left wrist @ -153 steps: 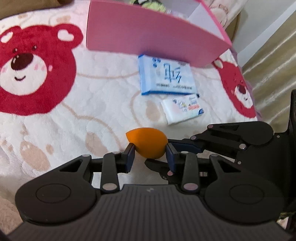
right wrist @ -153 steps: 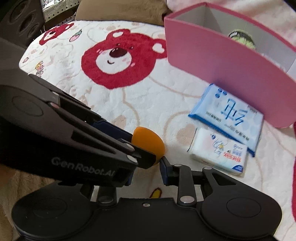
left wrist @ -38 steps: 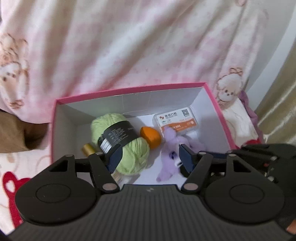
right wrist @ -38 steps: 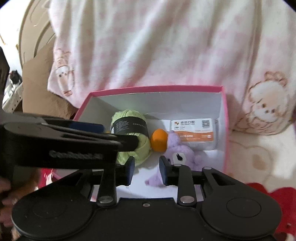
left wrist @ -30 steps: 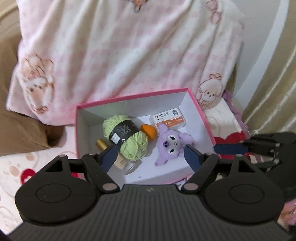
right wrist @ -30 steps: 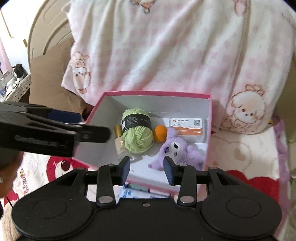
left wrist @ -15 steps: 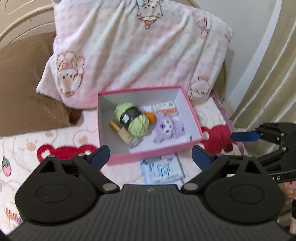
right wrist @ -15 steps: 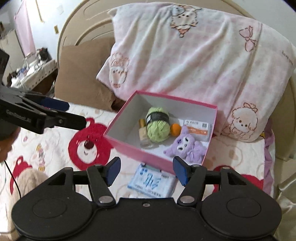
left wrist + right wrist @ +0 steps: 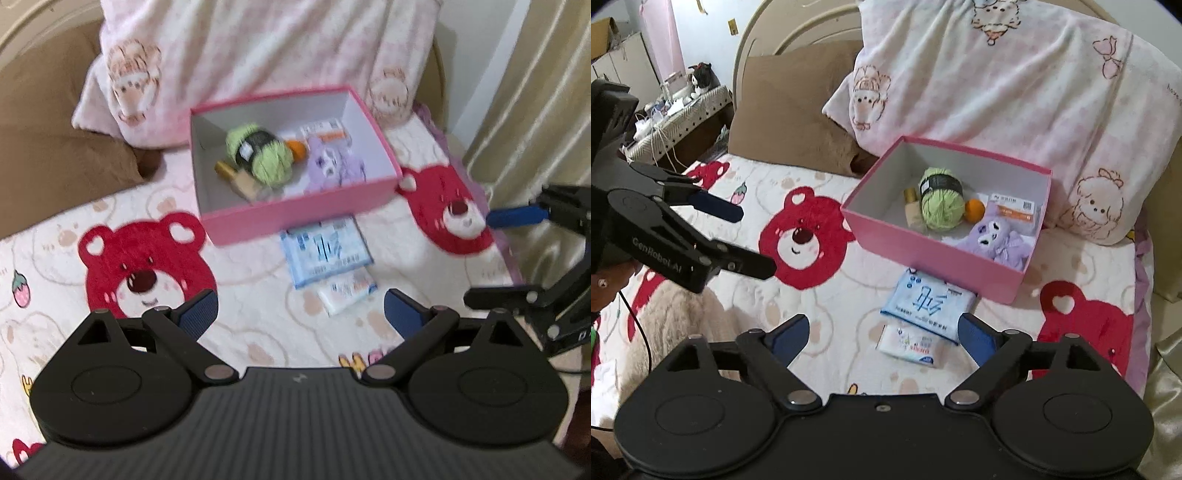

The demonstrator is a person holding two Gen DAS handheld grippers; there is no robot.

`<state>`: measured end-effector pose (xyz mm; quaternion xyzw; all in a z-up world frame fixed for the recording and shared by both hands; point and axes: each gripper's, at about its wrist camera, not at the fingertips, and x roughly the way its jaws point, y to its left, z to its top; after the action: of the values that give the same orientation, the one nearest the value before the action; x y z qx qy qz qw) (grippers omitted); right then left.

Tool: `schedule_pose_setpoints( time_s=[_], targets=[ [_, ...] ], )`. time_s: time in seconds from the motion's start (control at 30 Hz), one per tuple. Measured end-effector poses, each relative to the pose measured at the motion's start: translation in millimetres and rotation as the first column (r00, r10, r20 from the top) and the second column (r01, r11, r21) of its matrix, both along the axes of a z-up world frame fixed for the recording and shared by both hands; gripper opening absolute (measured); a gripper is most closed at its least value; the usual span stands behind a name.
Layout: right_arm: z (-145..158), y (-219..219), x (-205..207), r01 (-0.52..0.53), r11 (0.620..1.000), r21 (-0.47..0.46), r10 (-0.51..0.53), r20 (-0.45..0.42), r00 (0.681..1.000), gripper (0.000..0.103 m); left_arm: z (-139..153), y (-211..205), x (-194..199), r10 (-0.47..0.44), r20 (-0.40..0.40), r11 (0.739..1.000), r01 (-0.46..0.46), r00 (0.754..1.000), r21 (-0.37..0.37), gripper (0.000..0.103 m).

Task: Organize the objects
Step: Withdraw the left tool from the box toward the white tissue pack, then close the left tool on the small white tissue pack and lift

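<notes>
Left wrist view
Left claw (image 9: pixel 300 314): I have it spread wide with nothing between the pads, hanging above the bed (image 9: pixel 258 332), so it is free for the next pick.
Box (image 9: pixel 295 218): pink, open-topped, set against the pillow (image 9: pixel 258 48) at the head of the bed; I judge it the collecting place.
In the box: green yarn (image 9: pixel 260 157), a small bottle (image 9: pixel 236 179) beside it, an orange sponge (image 9: pixel 297 148), a purple plush (image 9: pixel 332 166) and a card pack (image 9: pixel 325 131) at the back wall. This view is blurred.
Left out: blue wipes (image 9: pixel 325 253) lie just in front of the box, a white tissue pack (image 9: pixel 347 291) just below them.

Right wrist view
Right claw (image 9: pixel 882 338): its jaws are opening, nothing between them; it points down over the two packs.
Other claw: the left one (image 9: pixel 753 240) shows at the left edge, also spread and bare.
Box (image 9: pixel 938 254): same five things inside, with floor room spare at its left end.
Wipes (image 9: pixel 929 301): one corner touches the box's front wall.
Tissue pack (image 9: pixel 910 345): nearest my pads, so I judge it or the wipes the next to go in.
</notes>
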<state>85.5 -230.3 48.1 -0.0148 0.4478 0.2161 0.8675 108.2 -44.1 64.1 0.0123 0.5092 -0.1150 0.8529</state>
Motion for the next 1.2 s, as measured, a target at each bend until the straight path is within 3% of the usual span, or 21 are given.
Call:
schedule_pose_setpoints(
  time_s=[0.23,0.37,0.53,0.9,1.07,1.2],
  targets=[
    [-31,3,-2,-0.006,0.998,0.059,0.007,-0.016,1.000,0.091,-36,-7,-5,-0.026,-0.047,1.000,0.025,0.999,-0.011,0.098],
    [-49,6,-3,-0.021,0.996,0.082,0.017,0.040,0.999,0.091,-58,-6,2,-0.009,-0.082,0.999,0.004,0.997,-0.054,0.098],
    [-77,24,-7,-0.087,0.995,-0.057,0.093,0.127,0.987,0.091,-73,-9,6,-0.057,-0.044,0.993,0.052,0.997,-0.109,0.098],
    [-125,45,18,-0.156,0.979,-0.128,0.158,0.010,0.987,0.091,-125,-15,17,-0.046,-0.017,0.990,0.044,0.999,-0.137,0.094],
    [-148,42,29,-0.109,0.989,-0.103,0.104,-0.047,0.993,0.091,-148,-15,28,-0.018,-0.048,0.977,0.008,0.999,-0.212,0.092],
    [-156,39,31,-0.089,0.990,-0.112,0.083,-0.058,0.995,0.091,-161,-23,31,0.009,-0.037,0.975,-0.017,0.999,-0.219,0.087]
  ],
)
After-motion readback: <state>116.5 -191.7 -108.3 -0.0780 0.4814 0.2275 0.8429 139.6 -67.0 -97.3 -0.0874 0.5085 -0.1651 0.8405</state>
